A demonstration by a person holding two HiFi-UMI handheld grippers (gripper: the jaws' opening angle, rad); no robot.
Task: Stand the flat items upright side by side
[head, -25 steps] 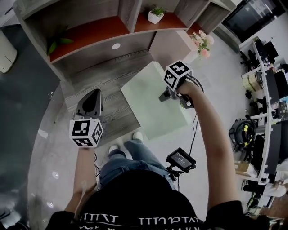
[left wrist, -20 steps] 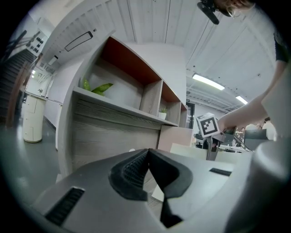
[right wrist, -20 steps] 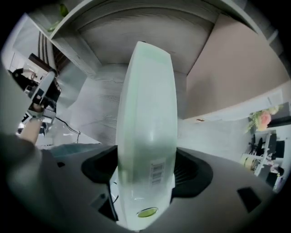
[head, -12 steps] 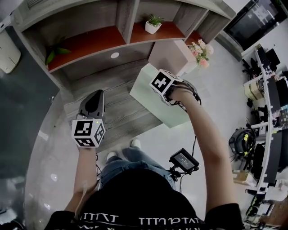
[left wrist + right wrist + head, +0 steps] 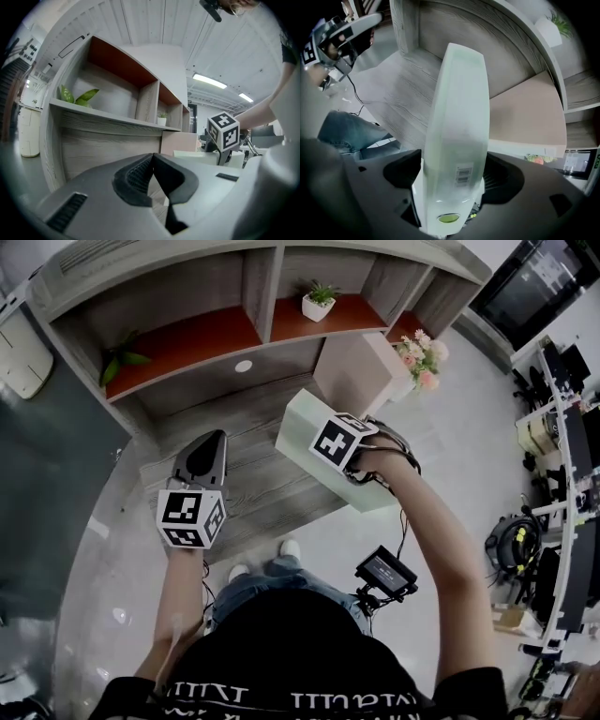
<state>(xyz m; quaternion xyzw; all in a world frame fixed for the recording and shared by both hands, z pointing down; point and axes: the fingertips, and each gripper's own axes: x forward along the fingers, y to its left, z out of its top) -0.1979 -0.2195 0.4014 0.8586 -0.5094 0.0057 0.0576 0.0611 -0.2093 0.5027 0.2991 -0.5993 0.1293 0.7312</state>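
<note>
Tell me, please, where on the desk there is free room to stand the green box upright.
The grey wood desktop is bare between the left tool and the upright pink box, so the green box fits there. Right of the pink box, the flowers crowd the corner.

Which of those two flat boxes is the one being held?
The pale green one, clamped in the right gripper; the beige one stands free by the shelf.

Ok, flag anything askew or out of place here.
The pale green flat box sits tilted, clamped in the right gripper, not yet standing beside the beige flat box, which is upright against the shelf unit. Nothing spilled or damaged shows.
</note>
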